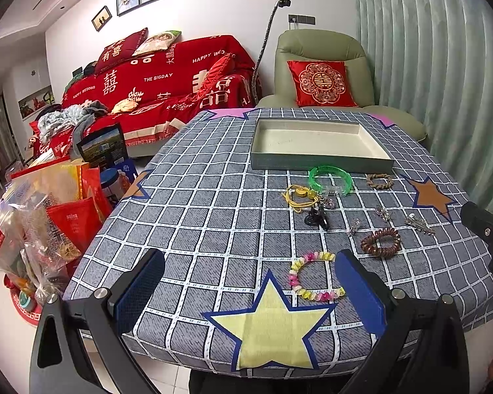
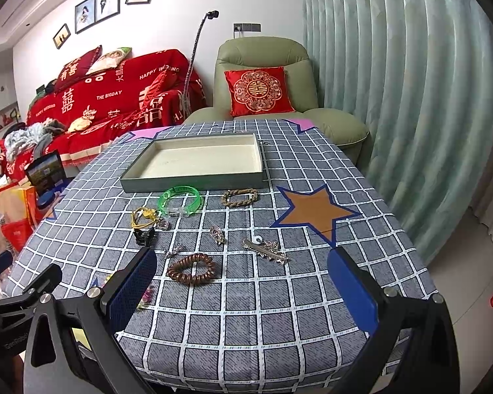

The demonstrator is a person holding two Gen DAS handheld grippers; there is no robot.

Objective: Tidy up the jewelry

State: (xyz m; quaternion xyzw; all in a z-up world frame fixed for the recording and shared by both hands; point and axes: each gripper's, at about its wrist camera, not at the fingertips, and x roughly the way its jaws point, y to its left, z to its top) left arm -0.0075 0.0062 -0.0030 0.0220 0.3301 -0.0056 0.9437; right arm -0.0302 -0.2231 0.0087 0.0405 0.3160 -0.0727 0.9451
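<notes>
Jewelry (image 2: 191, 268) lay loose; the tray (image 2: 194, 182) sat bare. I held both grippers (image 1: 249, 290) (image 2: 243, 292) wide. Next, I judged, grab one piece.

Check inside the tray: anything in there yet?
The tray shows only bare cream lining; no jewelry inside. Its near wall hides a thin strip of floor in both views.

Both grippers are just hanging over the table's near edge: left gripper (image 1: 249, 290) spread wide, right gripper (image 2: 246, 290) same deal, nothing between either pair of blue pads.
</notes>
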